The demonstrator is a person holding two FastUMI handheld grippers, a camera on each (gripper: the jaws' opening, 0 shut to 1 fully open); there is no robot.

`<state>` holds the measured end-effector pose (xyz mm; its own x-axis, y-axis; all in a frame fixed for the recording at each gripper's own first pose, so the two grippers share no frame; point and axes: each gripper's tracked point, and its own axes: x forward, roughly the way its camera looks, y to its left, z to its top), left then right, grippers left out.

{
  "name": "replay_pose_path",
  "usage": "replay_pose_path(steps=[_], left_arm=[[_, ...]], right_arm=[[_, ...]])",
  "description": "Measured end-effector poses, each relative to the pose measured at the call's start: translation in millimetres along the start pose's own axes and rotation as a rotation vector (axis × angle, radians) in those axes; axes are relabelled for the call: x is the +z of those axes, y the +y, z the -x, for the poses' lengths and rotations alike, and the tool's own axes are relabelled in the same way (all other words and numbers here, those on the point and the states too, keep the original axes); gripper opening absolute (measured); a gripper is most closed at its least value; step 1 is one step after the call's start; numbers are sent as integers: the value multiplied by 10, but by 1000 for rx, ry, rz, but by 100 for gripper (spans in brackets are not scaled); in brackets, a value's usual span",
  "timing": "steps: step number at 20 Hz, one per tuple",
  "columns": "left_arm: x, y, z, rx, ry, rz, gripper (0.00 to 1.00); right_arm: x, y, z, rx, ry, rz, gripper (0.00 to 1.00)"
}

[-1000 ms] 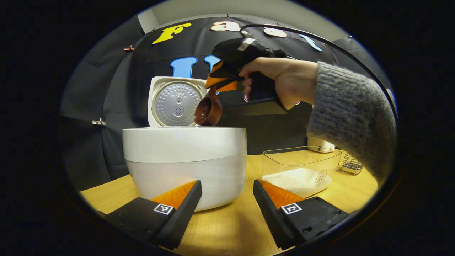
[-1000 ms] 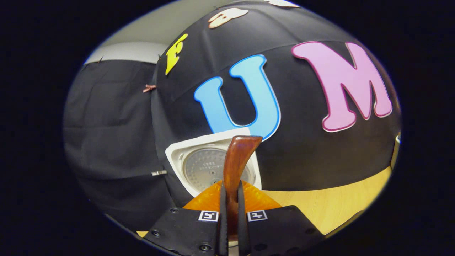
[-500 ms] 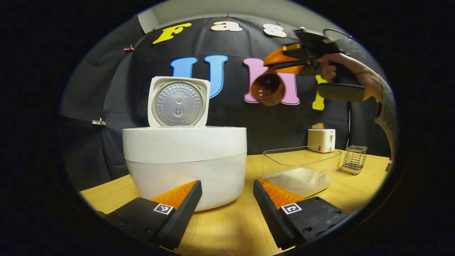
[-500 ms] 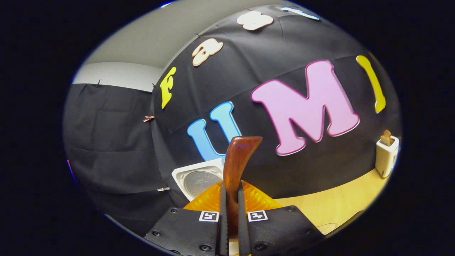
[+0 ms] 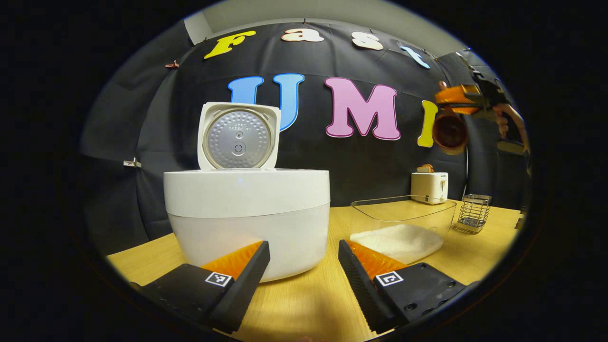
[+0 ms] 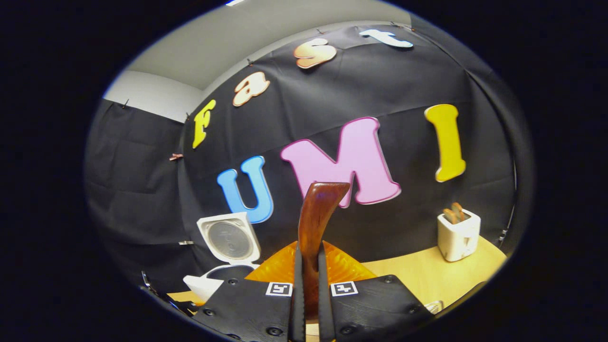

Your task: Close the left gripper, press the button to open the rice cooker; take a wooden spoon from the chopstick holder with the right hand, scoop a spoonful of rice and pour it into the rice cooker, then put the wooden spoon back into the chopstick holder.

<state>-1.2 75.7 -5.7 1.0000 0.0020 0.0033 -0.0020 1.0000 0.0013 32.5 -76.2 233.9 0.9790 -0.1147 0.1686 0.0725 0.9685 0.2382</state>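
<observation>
The white rice cooker (image 5: pixel 247 209) stands just beyond my left gripper (image 5: pixel 303 244), its lid (image 5: pixel 237 137) raised upright. My left gripper is open, its fingers resting low over the table with nothing between them. High at the right, my right gripper (image 5: pixel 468 97) holds the brown wooden spoon (image 5: pixel 449 133) with the bowl hanging down, above the wire chopstick holder (image 5: pixel 472 218). In the right gripper view, my right gripper (image 6: pixel 309 249) is shut on the spoon handle (image 6: pixel 317 209), which sticks up ahead. The rice cooker (image 6: pixel 228 242) lies far off at lower left.
A clear tub (image 5: pixel 403 223) holding white rice sits right of the cooker on the wooden table (image 5: pixel 304 304). A white toaster (image 5: pixel 430 186) with bread stands at the back by the cloth wall, also in the right gripper view as the toaster (image 6: pixel 457 232).
My right gripper carried the spoon from over the open cooker up and to the right, ending above the chopstick holder. The left gripper has stayed still and open.
</observation>
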Motion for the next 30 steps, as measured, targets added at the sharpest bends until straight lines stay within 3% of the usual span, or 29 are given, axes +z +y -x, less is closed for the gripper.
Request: replay_pose_path(steps=[7, 13, 19, 27, 30], left_arm=[[1, -2, 2, 0, 0, 0, 94], [-3, -5, -1, 0, 0, 0, 94], [4, -1, -1, -1, 1, 0, 94], [5, -2, 8, 0, 1, 0, 94], [-3, -3, 12, 0, 1, 0, 94]], right_arm=[[-338, -993, 471, -153, 74, 41, 14], [-574, -1469, 577, -233, 102, 25, 14], [-757, -1707, 618, -286, 123, 38, 14], [-1344, -1863, 544, -310, 244, -27, 14], [-1388, -1920, 528, -324, 237, -54, 14]])
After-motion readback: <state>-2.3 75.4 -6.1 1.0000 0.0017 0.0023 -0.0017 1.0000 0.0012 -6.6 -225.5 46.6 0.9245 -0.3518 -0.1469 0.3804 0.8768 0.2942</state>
